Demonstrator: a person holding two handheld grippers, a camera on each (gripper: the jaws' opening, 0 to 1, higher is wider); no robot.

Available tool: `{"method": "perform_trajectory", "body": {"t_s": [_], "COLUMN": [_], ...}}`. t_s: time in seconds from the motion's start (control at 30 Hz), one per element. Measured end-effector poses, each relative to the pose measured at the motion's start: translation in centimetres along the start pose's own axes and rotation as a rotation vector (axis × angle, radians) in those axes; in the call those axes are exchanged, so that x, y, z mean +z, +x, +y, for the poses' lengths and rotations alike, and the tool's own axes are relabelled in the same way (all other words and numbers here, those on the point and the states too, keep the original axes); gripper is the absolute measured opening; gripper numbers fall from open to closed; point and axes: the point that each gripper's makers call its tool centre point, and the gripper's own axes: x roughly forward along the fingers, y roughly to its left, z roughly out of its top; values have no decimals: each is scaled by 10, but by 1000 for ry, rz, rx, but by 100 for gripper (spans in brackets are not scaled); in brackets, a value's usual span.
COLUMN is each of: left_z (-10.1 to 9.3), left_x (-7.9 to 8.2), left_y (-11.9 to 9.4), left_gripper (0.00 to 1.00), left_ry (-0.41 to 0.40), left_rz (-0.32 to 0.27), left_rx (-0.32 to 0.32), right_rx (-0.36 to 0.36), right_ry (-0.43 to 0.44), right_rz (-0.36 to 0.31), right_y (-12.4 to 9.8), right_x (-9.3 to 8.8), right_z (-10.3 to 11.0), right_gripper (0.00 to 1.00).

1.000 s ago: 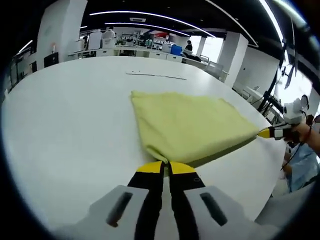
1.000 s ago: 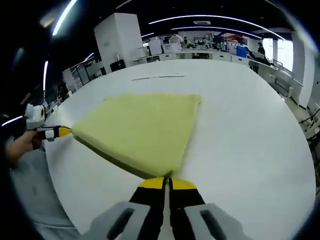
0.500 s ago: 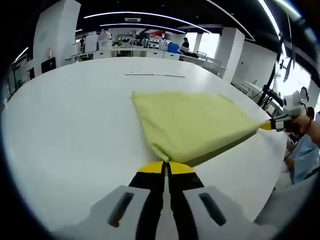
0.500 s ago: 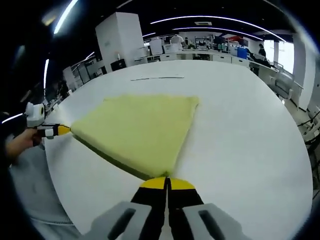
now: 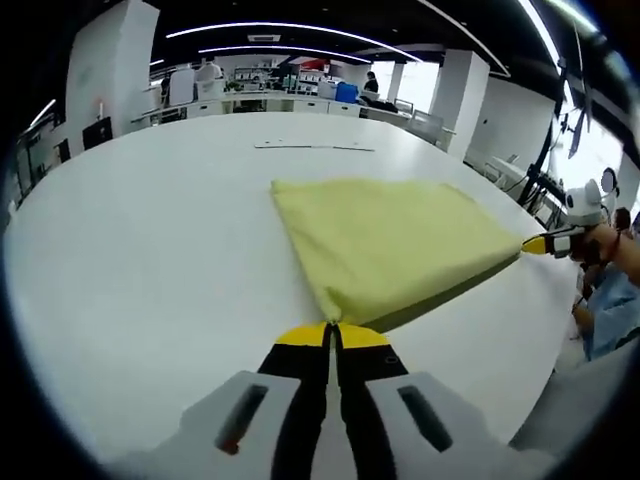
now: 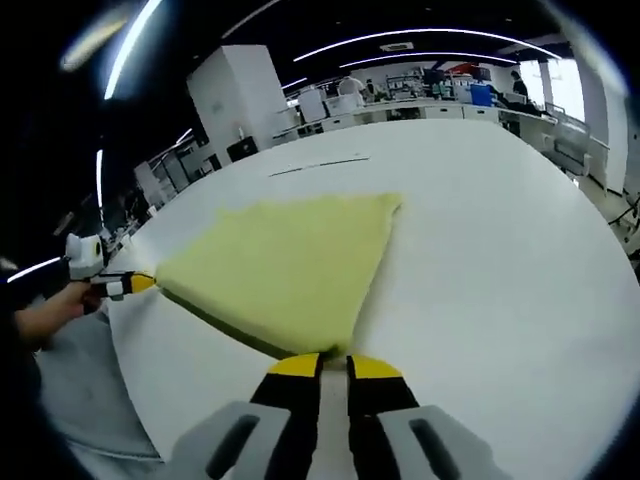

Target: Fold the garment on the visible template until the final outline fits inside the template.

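Since the earlier frame, the right gripper point(image 6: 322, 358) has parted its fingers slightly, apparently releasing its corner of the yellow garment point(image 6: 285, 268); the left gripper point(image 5: 331, 330) stays clenched on the opposite corner. Folded double, the garment lies near the white surface's point(image 5: 150, 230) front edge, seemingly being laid flat. Left gripper view shows the right gripper at that edge; right gripper view shows a hand point(image 6: 55, 308).

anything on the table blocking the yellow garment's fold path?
Nothing visible. The yellow garment hangs stretched between the left claw and the right claw, each at a corner, over the bare white table.
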Motion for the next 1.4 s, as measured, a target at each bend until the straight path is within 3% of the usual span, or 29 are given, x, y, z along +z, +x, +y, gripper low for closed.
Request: {"method": "perform_trajectory", "body": {"t_s": [0.17,0.63,0.9,1.03,1.13,1.3,1.4], "left_z": [0,4,3,0,0,-2,-3], "left_x": [-1,-1,3,0,-1,-11,-13], "left_y": [1,-1,-4,-5,-6,-4,-3], "left_gripper": [0,0,0,0,0,0,0], "left_ry": [11,72,198,300,324,482,480], "left_rz": [6,16,20,42,48,118,122], "left_rx": [-7,-22,-78,-116,-124,-117,-114], "right_rx": [52,13,11,10,10,11,10], "right_ry": [-22,-74,-93,-93,-91,-98,-103], "right_rz": [-6,4,11,15,20,27,38], "right_y": [-2,-7,-12,-13,-14,-16,-17], "right_x": [2,7,9,7,5,3,0], "right_z": [7,-5,-6,-4,-4,-3,-1], "right_gripper": [0,0,0,0,0,0,0]}}
